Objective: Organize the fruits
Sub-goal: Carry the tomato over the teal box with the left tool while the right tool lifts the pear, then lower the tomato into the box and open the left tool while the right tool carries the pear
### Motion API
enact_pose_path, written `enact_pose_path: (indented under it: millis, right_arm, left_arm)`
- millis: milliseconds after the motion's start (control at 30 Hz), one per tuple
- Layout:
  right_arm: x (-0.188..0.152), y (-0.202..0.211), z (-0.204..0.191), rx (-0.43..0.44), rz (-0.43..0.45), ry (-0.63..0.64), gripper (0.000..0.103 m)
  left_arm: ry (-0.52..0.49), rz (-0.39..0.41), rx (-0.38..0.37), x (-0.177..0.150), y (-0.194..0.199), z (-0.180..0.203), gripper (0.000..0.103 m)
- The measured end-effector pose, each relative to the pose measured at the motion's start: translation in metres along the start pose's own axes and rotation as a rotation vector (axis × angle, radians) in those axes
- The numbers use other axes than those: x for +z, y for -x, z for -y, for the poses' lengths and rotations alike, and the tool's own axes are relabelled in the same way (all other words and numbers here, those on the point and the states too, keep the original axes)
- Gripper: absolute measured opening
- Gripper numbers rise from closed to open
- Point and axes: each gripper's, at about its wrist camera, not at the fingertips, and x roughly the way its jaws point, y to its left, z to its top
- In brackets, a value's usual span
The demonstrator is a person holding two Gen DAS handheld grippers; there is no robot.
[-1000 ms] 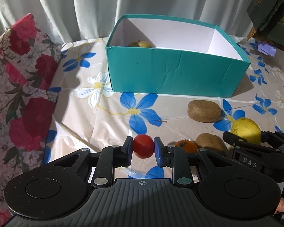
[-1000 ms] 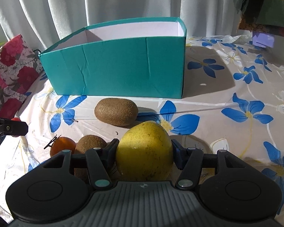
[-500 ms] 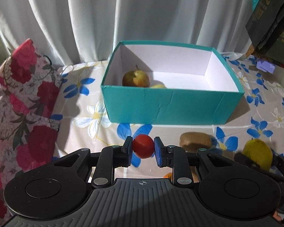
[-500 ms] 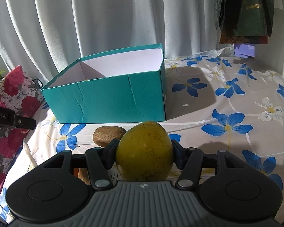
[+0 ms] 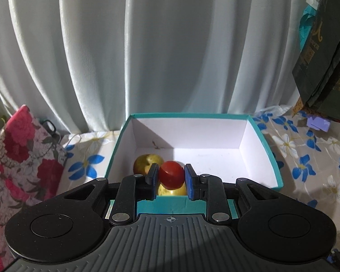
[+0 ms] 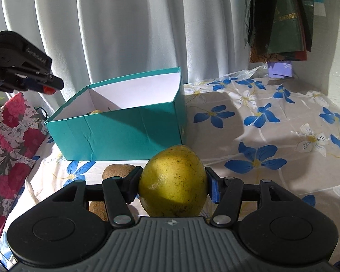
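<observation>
The left tool (image 5: 171, 179) pinches a small red fruit (image 5: 171, 174) between its blue pads and hangs over the near wall of the teal box (image 5: 269, 156), so this piece looks ready to be dropped inside. Just below it, inside the box, lies a yellow fruit (image 5: 172, 191), and a little farther back on the left sits a yellow-green pear-like fruit (image 5: 147, 162); these two count as already sorted. The rest of the white box floor is bare.

The right tool (image 6: 172, 184) grips a large yellow fruit (image 6: 172, 181) across its width, held above the flowered table (image 6: 260, 136), short of the box and off its near corner. It has yet to be carried over the rim. Beneath this tool, two brown kiwis remain on the table: one (image 6: 117, 170) just beyond the left finger, another (image 6: 97, 208) closer in, partly hidden.

By my reading, the job is roughly half done: two fruits in, two in hand, at least two kiwis left to collect. Any other fruit is out of view.
</observation>
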Motion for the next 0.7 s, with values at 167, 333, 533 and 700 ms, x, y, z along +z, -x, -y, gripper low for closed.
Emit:
enact_pose_path:
  millis: [167,333,533,700]
  right_arm:
    - [0.0,0.001,0.005,-0.012,0.009,-0.006,0.058]
    - [0.0,0.004,0.008,-0.02,0.016,-0.013,0.058]
    - [0.001,0.004,0.008,-0.03,0.017,-0.024,0.058]
    - [0.002,0.003,0.007,-0.034,0.014,-0.023,0.058]
  left_arm:
    - [0.0,0.042,-0.002,0.005,-0.009,0.004,0.027]
    - [-0.008,0.057,-0.003,0.008,-0.018,0.007,0.027]
    - [-0.016,0.048,0.0,0.009,-0.028,0.008,0.027]
    - [-0.013,0.03,-0.003,0.007,-0.042,0.004,0.028]
